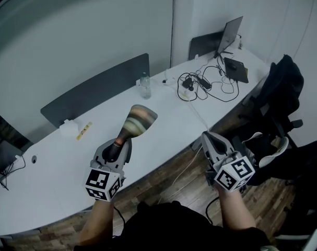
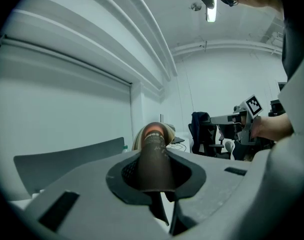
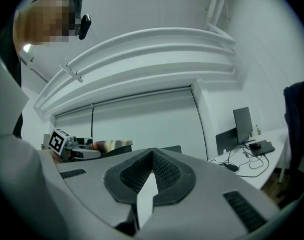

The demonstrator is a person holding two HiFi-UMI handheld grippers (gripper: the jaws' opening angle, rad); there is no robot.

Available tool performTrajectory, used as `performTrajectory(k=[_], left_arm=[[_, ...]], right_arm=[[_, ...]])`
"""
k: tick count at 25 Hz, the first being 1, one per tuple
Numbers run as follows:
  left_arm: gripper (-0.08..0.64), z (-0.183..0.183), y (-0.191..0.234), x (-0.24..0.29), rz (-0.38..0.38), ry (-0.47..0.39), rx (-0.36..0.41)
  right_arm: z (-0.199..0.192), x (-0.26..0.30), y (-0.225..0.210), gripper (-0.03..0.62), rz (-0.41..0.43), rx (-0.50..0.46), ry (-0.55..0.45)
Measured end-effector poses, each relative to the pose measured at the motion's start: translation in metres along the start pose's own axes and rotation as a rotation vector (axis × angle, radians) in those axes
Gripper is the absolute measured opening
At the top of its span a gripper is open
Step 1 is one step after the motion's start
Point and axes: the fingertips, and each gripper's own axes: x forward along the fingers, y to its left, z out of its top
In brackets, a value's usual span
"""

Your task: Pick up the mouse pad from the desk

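Note:
The mouse pad is a thin, floppy sheet with a striped brown and cream print. It hangs curled in the air above the white desk. My left gripper is shut on its near dark edge. In the left gripper view the mouse pad runs forward out of the closed jaws as a rolled dark strip. My right gripper hovers off the desk's front edge, over the wooden floor. Its jaws are shut with nothing between them, their tips meeting in the right gripper view. That view also shows the lifted mouse pad at the left.
A water bottle, a tangle of cables, a black flat device and an open laptop lie at the desk's far right. A white box and a yellow item sit at the left. Grey dividers line the back. A chair with a black jacket stands at the right.

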Motion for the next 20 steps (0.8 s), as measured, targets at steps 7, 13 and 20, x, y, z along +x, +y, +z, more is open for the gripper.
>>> performTrajectory(k=[7, 13, 20], left_arm=[[0.063, -0.005, 0.012, -0.008, 0.021, -0.016, -0.03], [0.063, -0.019, 0.027, -0.02, 0.067, 0.004, -0.051], [0.063, -0.023, 0.026, -0.023, 0.086, 0.006, -0.059]], right_arm=[[-0.003, -0.008, 0.007, -0.008, -0.006, -0.019, 0.014], [-0.01, -0.012, 0.011, -0.008, 0.002, -0.029, 0.031], [-0.013, -0.001, 0.02, -0.008, 0.033, -0.033, 0.042]])
